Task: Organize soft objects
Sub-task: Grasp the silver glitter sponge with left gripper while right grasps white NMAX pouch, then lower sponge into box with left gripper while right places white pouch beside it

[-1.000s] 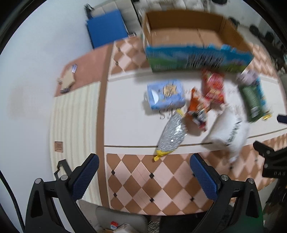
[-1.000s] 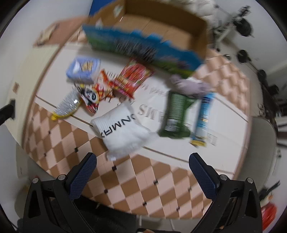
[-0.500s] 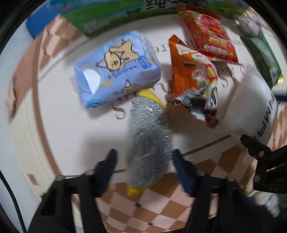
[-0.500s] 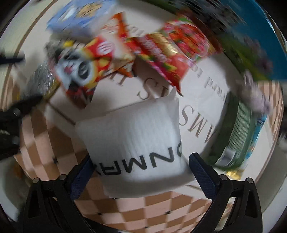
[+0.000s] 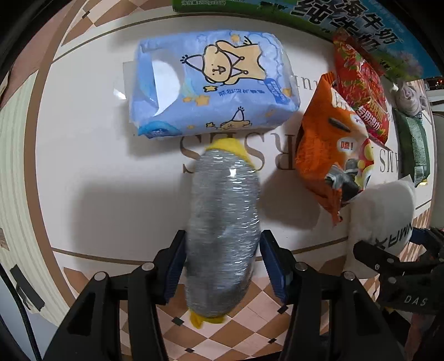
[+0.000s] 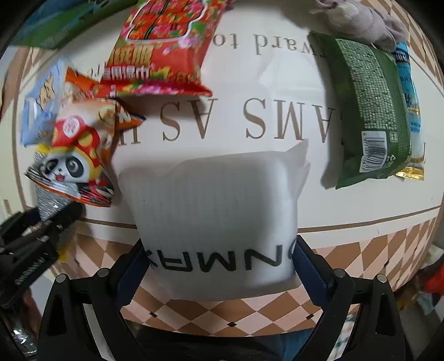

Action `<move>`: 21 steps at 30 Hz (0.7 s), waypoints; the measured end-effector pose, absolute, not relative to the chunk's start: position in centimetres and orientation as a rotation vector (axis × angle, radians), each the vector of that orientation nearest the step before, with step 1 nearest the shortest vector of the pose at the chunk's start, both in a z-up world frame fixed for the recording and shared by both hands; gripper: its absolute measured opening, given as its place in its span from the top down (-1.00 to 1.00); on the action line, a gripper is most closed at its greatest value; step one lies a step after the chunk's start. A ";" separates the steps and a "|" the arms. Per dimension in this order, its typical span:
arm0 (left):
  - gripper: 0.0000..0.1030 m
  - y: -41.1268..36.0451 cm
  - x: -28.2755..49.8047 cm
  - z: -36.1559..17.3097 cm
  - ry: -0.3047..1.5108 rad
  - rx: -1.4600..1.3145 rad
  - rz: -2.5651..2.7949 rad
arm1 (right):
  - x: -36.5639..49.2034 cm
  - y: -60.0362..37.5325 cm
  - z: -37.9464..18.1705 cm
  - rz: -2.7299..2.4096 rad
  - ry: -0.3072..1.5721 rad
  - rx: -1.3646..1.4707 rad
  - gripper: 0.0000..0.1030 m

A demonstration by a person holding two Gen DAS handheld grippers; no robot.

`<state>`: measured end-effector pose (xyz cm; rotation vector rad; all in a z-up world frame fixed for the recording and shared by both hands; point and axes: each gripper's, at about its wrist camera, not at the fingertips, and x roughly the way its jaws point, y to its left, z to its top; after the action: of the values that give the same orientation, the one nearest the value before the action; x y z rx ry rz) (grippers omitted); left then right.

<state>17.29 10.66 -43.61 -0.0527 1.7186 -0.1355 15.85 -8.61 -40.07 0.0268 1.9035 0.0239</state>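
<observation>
My left gripper [image 5: 222, 266] is shut on a silver scrubber bag with yellow ends [image 5: 223, 230], its blue pads pressing both sides. My right gripper [image 6: 219, 258] is shut on a white pillow pack with black letters [image 6: 216, 205]; it also shows at the right edge of the left wrist view [image 5: 385, 211]. A blue tissue pack with a bear print [image 5: 213, 83] lies just beyond the silver bag. The left gripper shows at the left edge of the right wrist view [image 6: 36, 238].
An orange panda snack bag [image 5: 333, 150], a red snack bag [image 6: 163, 47], a green packet [image 6: 371, 111], a thin blue packet [image 6: 410, 91] and a grey plush [image 6: 358, 19] lie on the cream mat [image 5: 111, 172]. A printed cardboard box [image 5: 333, 22] stands behind them.
Both grippers came down from high above the mat and closed: the left on the silver scrubber bag, the right on the white pillow pack. Both were open a second ago.
</observation>
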 end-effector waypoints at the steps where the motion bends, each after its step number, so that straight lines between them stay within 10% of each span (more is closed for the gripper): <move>1: 0.14 10.9 17.1 -43.4 1.710 -0.061 -0.128 | 15.4 -8.2 -40.4 0.017 1.901 0.021 -0.90; 9: 0.26 12.8 13.9 -40.6 1.627 -0.115 -0.128 | 12.5 -7.2 -39.4 -0.041 1.836 0.063 -0.49; 21: 0.26 9.3 24.6 -21.6 1.321 -0.229 -0.242 | 14.2 -9.8 -23.3 0.154 1.626 0.329 -0.44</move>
<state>24.63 9.28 -21.59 -0.2292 1.3215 -0.2421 14.25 -9.84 -23.25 0.3291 1.6264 0.1536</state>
